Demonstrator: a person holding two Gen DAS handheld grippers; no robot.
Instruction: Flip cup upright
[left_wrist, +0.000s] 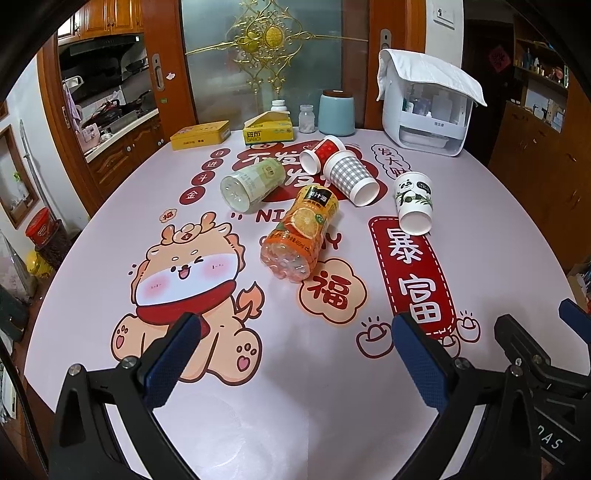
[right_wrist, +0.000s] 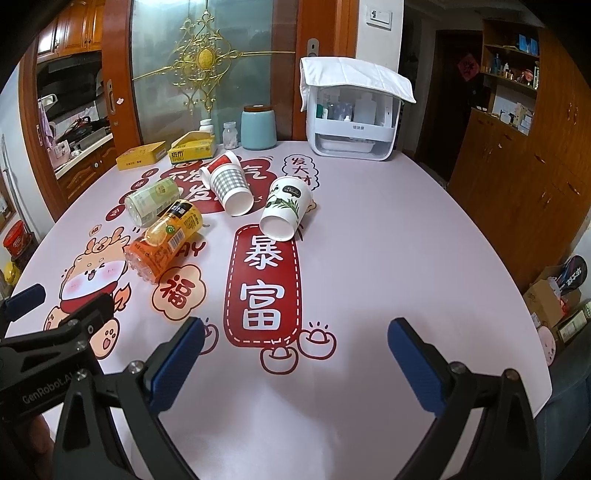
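Three paper cups lie on their sides on the table: a panda cup (left_wrist: 413, 203) (right_wrist: 283, 210), a grey checked cup (left_wrist: 351, 178) (right_wrist: 231, 190) and a red cup (left_wrist: 320, 153) (right_wrist: 221, 166) touching the checked one. Their mouths face the cameras. My left gripper (left_wrist: 295, 325) is open and empty, low over the near part of the table, well short of the cups. My right gripper (right_wrist: 295, 328) is open and empty, to the right of the left one, also short of the cups. Each gripper shows at the edge of the other's view.
An orange juice bottle (left_wrist: 297, 230) (right_wrist: 166, 236) and a pale green bottle (left_wrist: 253, 182) (right_wrist: 151, 199) lie beside the cups. At the back stand yellow boxes (left_wrist: 201, 134), a blue canister (left_wrist: 336, 112), small jars and a white dispenser (left_wrist: 424, 110). Table edge curves right (right_wrist: 480, 258).
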